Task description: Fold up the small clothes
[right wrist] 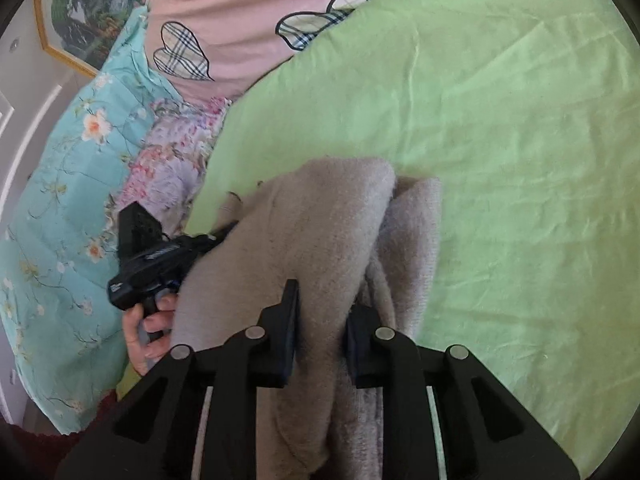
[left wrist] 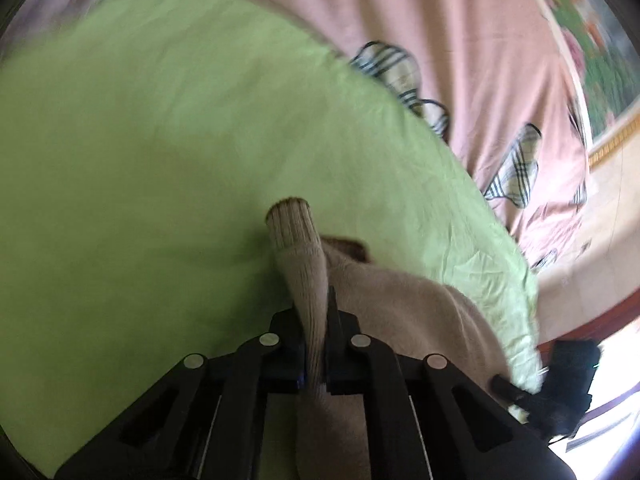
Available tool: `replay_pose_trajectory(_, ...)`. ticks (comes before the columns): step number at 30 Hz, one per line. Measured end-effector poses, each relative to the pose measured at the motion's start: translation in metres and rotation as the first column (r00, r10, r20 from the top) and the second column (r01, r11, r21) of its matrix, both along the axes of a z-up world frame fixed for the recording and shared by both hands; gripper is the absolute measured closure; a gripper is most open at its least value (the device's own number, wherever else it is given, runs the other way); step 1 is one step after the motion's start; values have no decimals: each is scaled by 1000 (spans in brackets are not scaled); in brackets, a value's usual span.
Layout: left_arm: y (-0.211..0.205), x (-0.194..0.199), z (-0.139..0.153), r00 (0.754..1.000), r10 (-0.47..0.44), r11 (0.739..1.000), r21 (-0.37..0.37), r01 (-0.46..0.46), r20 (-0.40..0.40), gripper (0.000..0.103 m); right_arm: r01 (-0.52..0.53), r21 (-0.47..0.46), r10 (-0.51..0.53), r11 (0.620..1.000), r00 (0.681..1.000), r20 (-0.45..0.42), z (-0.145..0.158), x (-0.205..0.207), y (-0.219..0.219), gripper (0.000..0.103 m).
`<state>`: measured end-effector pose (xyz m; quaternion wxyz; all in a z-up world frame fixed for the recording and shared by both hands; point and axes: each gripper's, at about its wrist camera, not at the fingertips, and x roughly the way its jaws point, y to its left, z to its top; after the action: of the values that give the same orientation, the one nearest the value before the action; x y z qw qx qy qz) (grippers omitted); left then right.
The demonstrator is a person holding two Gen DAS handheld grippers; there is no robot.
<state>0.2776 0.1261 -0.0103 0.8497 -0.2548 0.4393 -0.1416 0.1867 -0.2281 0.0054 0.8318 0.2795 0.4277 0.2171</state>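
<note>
The left gripper (left wrist: pixel 316 320) is clamped on a ribbed cuff (left wrist: pixel 290 224), a narrow band of beige knit squeezed flat between its jaws, the cuff's end poking out past the tips. The right gripper (right wrist: pixel 322 320) pinches a thick bunch of the same beige sweater (right wrist: pixel 320 220), several layers bulging between its jaws. The sweater hangs bunched between the two tools, over the green sheet (right wrist: pixel 520 160) and near its edge, not laid flat on it. A hand (right wrist: pixel 150 328) holds the left tool just off that edge. Beyond the sheet lie a pink cover (right wrist: pixel 248 12) with plaid hearts and a floral quilt (right wrist: pixel 60 200).

The risks, as I judge them: the right grip has caught more than one layer, so a lift may drag a wad instead of one clean edge. The cuff hold is thin and could slip if the sleeve is pulled taut. So close to the sheet's edge, the sweater could slide off onto the quilt.
</note>
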Motion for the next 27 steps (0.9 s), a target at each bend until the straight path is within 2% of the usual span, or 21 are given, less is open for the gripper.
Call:
replay_pose_trajectory(2, -12, -5, 17, 997, -20, 998, 57, 17, 69, 99, 18, 15, -19, 1000, 998, 67, 15, -11, -8, 89)
replay_pose_trajectory(4, -21, -6, 22, 996, -45, 991, 130, 34, 83, 97, 44, 1, -44, 999, 993, 105, 20, -23, -15, 89)
replay_pose_trajectory(7, -29, 6, 9, 999, -40, 981, 189, 34, 30, 96, 73, -70, -70, 995, 996, 46, -3, -24, -19, 89)
replay_pose_trajectory(9, -30, 14, -3, 1000, -27, 971, 237, 26, 2, 96, 79, -50, -78, 996, 997, 24, -18, -20, -23, 89)
replay_pose_trajectory(10, -33, 19, -9, 1000, -15, 954, 301, 16, -6, 96, 82, -50, -81, 995, 996, 24, -19, -19, -22, 89)
replay_pose_trajectory(11, -35, 22, -12, 1000, -12, 944, 330, 14, -8, 96, 82, -55, -81, 995, 996, 24, -19, -18, -21, 89)
replay_pose_trajectory(15, -34, 22, 1, 1000, 8, 932, 362, -4, -8, 92, 78, -103, -76, 992, 997, 20, -13, -16, -17, 86)
replay_pose_trajectory(18, -30, -7, 27, 999, 14, 934, 357, -23, 29, 91, 89, -109, -89, 990, 996, 5, -6, -22, -20, 77)
replay_pose_trajectory(20, -28, -42, 42, 998, -12, 940, 342, -8, 54, 89, 111, -115, -110, 987, 994, 16, 3, -31, -22, 76)
replay_pose_trajectory(22, -27, -80, 51, 997, -35, 948, 317, 12, 67, 73, 115, -98, -112, 988, 993, 38, 13, -48, -27, 74)
replay_pose_trajectory(26, -32, -175, 57, 991, -101, 957, 282, 71, 91, 69, 118, -94, -112, 989, 992, 64, 20, -93, -29, 63)
replay_pose_trajectory(27, -33, -195, 56, 989, -111, 957, 278, 80, 96, 64, 115, -91, -110, 989, 992, 63, 18, -106, -28, 63)
